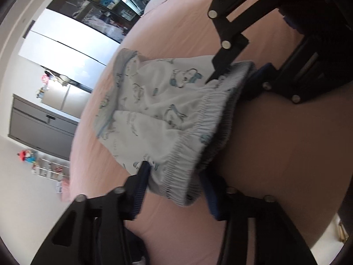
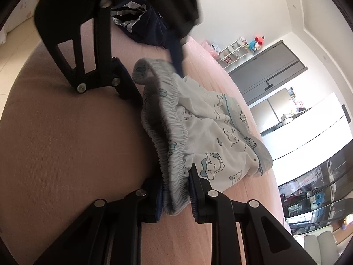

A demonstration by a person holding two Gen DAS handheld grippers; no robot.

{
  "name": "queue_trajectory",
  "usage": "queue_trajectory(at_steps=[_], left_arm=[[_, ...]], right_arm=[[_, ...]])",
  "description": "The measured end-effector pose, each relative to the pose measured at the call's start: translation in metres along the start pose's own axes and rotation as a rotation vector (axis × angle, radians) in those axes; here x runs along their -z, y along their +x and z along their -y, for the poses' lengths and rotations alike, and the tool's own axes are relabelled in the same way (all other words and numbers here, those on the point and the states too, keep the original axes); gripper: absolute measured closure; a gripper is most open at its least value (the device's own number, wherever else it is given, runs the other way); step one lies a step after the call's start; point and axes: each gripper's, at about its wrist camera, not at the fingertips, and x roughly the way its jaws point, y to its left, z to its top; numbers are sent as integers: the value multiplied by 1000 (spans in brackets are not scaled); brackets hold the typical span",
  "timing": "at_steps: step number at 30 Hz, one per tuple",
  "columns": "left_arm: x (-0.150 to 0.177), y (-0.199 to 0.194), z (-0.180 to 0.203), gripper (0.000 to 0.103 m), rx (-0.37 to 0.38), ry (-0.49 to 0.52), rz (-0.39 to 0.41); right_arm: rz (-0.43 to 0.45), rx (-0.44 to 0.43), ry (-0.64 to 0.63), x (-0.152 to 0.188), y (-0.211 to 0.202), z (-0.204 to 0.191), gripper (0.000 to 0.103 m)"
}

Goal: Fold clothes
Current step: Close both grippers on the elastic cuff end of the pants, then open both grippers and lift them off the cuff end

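On the pink bed [image 1: 275, 143] lie white printed shorts [image 1: 154, 110] — left gripper [image 1: 176, 190] and right gripper [image 2: 176, 196] each clamped on the elastic waistband [image 2: 174, 154], one at each end.

No text, label, brand, number or sign can be read in either view. The white shorts [image 1: 158, 114] carry only printed cartoon animal figures in blue and grey. A faint row of marks near their hem in the left wrist view is too blurred to make out. The items on the far shelves are too small.
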Motion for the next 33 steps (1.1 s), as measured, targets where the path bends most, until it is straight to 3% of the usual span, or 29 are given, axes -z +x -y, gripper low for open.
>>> queue_trajectory(at_steps=[7, 22, 33], left_arm=[[1, 0, 4, 76, 28, -24, 14], [-2, -6, 2, 76, 22, -50, 4], [-12, -25, 0, 76, 84, -78, -16]], right_arm=[[0, -4, 2, 0, 0, 1, 82], [-36, 16, -85, -6, -8, 5, 85], [-39, 2, -89, -8, -37, 15, 87]])
